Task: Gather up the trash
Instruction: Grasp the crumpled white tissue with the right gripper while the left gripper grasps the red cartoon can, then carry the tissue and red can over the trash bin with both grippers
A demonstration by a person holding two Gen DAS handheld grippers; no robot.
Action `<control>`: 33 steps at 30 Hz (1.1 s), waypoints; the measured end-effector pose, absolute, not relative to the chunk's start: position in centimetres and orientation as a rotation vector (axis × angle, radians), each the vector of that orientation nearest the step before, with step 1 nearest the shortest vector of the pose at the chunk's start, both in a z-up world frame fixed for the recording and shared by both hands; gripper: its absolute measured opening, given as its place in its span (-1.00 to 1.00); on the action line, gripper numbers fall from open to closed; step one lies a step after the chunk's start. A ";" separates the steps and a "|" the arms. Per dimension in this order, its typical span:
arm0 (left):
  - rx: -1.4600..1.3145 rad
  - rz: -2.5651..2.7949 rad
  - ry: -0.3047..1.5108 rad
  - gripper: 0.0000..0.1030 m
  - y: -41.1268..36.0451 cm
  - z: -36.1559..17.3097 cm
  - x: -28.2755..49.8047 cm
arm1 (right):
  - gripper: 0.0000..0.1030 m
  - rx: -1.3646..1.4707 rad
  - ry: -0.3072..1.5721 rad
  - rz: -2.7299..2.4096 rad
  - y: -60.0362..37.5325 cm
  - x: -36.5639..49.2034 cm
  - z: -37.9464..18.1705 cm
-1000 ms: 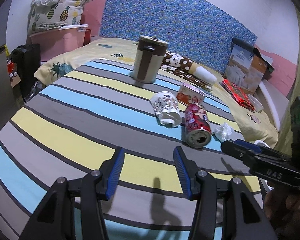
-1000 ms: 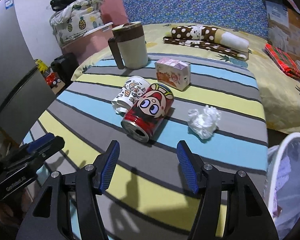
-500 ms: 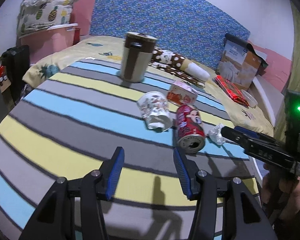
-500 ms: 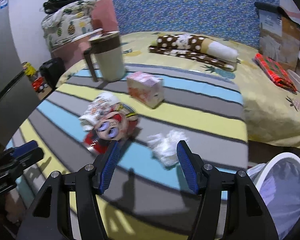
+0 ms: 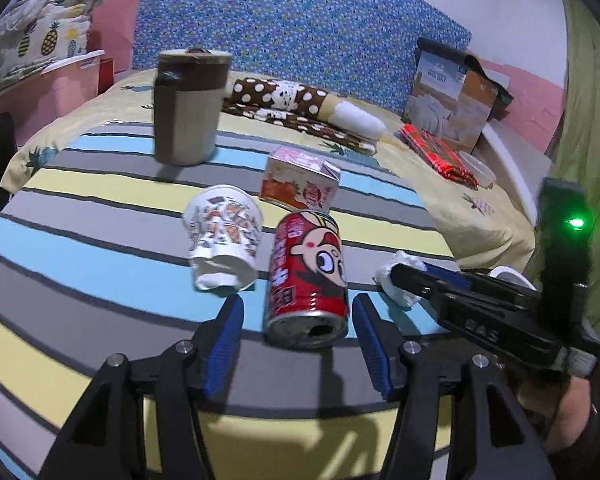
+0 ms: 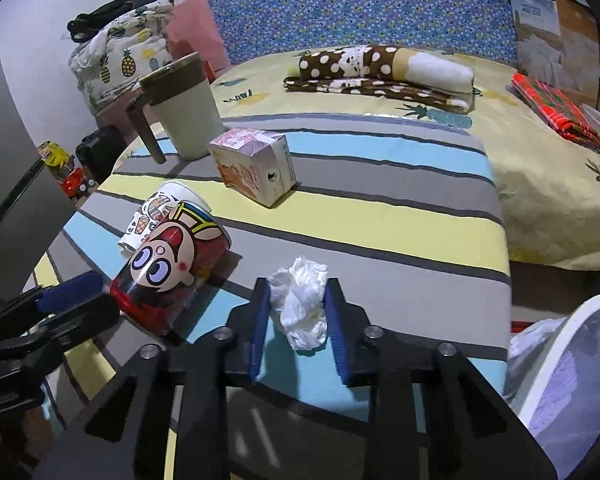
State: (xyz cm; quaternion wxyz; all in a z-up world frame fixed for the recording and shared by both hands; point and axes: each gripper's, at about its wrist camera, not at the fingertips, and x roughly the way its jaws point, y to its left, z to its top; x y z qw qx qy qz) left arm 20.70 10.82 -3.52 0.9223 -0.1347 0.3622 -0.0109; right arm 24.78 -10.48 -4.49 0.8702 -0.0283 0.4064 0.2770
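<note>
Nearest, the right gripper (image 6: 296,312) has just been closing, and its blue pads now sit against both sides of a crumpled white tissue (image 6: 300,304) on the striped table (image 6: 380,224); the grip looks made, though the tissue is not yet lifted. A white bin (image 6: 560,344) with a pale liner stands just off the table's near right corner, close beside this hand, so the carry to it should be short and rightward.

The left gripper (image 5: 296,336) has just been opening and holds nothing. A red drink can (image 5: 306,280) lies on its side between the wide-spread pads (image 5: 224,340), apart from both. Its long axis runs near to far, in line with the fingers, open end nearest. The left hand is therefore the nearer one to the can; judged from this, a short push forward and a squeeze across the can's width would take it.

Both tools point forward and downward at the table.

Just left of the can lies a crushed paper cup (image 5: 224,244). Beyond both sits a small drink carton (image 5: 300,184). Farthest stands an upright lidded mug (image 5: 188,108), seemingly not trash.
</note>
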 end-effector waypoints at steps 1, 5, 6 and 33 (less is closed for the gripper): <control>-0.270 -0.019 0.754 0.14 10.6 -3.7 21.1 | -0.48 -0.057 0.845 0.578 -10.8 24.6 -4.4; -0.240 -0.004 0.795 0.13 9.4 -4.7 22.2 | -0.50 -0.017 0.845 0.563 -12.6 24.2 -4.3; -0.230 0.002 0.806 0.13 9.2 -4.9 22.5 | -0.51 -0.007 0.843 0.559 -13.1 24.2 -4.2; -0.137 -0.121 0.723 0.05 -0.3 -0.1 17.0 | -0.51 0.108 0.720 0.409 -24.5 19.3 -0.3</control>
